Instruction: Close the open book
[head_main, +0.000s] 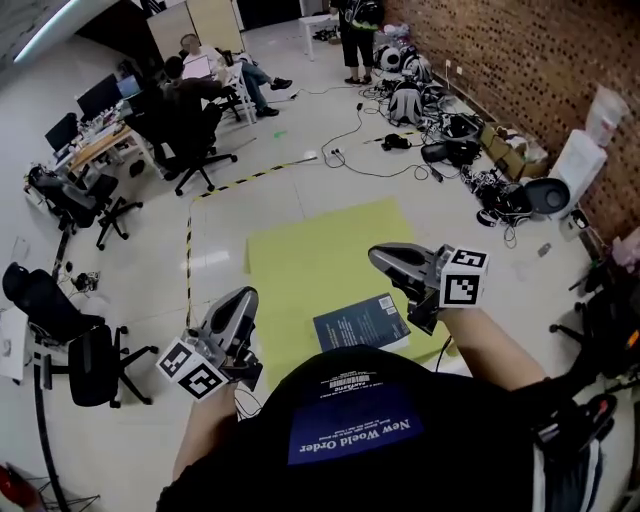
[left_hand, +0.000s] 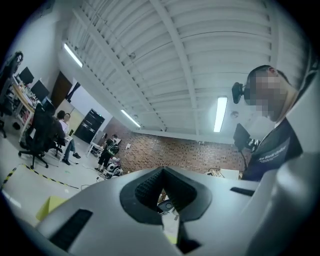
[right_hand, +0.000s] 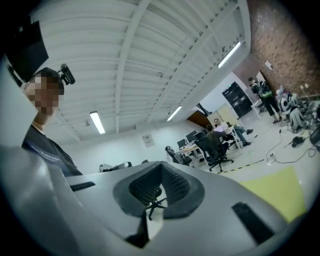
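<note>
Held up in front of the person, the left gripper (head_main: 246, 297) and right gripper (head_main: 380, 256) both have their jaws pressed together on nothing, which the 2 gripper views settle. Beyond them the blue book (head_main: 360, 322) lies shut and flat at the near edge of the yellow mat (head_main: 300, 250) on the floor, so the closing looks complete, with nothing left to do. Only the head view shows the book; the gripper views take in ceiling lights (left_hand: 220, 114), desks (head_main: 100, 145) and the far brick wall (head_main: 520, 60) instead.

surface: floor (head_main: 150, 250) | on floor: yellow mat (head_main: 310, 260) | on mat: blue book (head_main: 360, 322), closed, flat
</note>
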